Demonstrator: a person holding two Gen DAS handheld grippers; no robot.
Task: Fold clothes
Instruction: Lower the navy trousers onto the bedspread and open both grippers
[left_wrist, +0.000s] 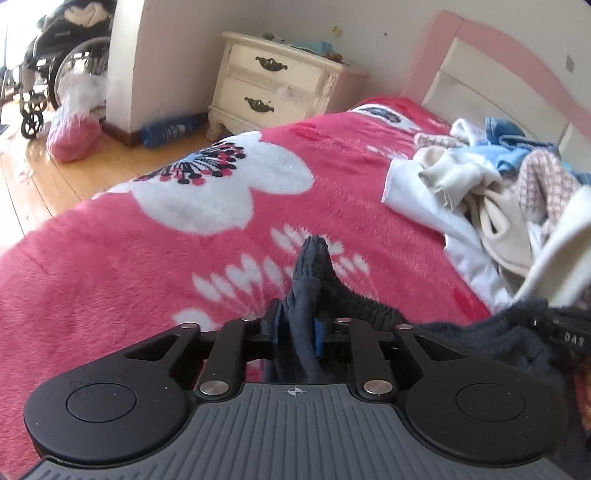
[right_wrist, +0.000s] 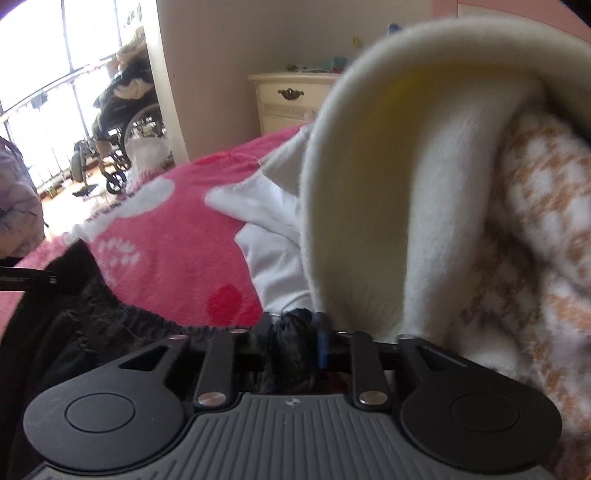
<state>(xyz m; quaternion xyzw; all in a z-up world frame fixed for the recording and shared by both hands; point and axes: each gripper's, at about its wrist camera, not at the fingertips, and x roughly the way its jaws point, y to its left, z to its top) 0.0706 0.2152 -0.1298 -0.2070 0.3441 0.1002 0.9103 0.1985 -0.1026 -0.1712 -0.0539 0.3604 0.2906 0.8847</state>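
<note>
So both grippers have the same dark garment (left_wrist: 480, 332) bunched between the fingers. On the left gripper (left_wrist: 299, 332) a rope of dark cloth runs up through the gap and pokes out just past the fingertips. On the right gripper (right_wrist: 295, 332) a wad of the same stuff sits in the gap. Whether the pads really bite on it or have slackened off, I can't tell from either view; the cloth fills the gap both ways.

Between the two grippers the elastic edge of the garment sags onto the blanket (left_wrist: 147, 258), so it looks like a waistband held at two points, low over the bed.

Step-wise I'd call this the laying-out bit: the garment is brought to the bed to be spread flat, with no fold made yet.

Just right of the left fingers, and right up against the right fingers, sits the pile (left_wrist: 480, 192) of unfolded clothes. A cream fleece piece (right_wrist: 388, 184) looms directly ahead of the right fingers, with a checked knit (right_wrist: 546, 229) beside it.

Next move, my guess: pull the two held points apart so the band goes taut, then lay it down on the bare pink patch ahead of the left fingers, clear of the pile. Risk is the right side snagging that fleece.

Far off past the bed: a nightstand (left_wrist: 273, 81).
</note>
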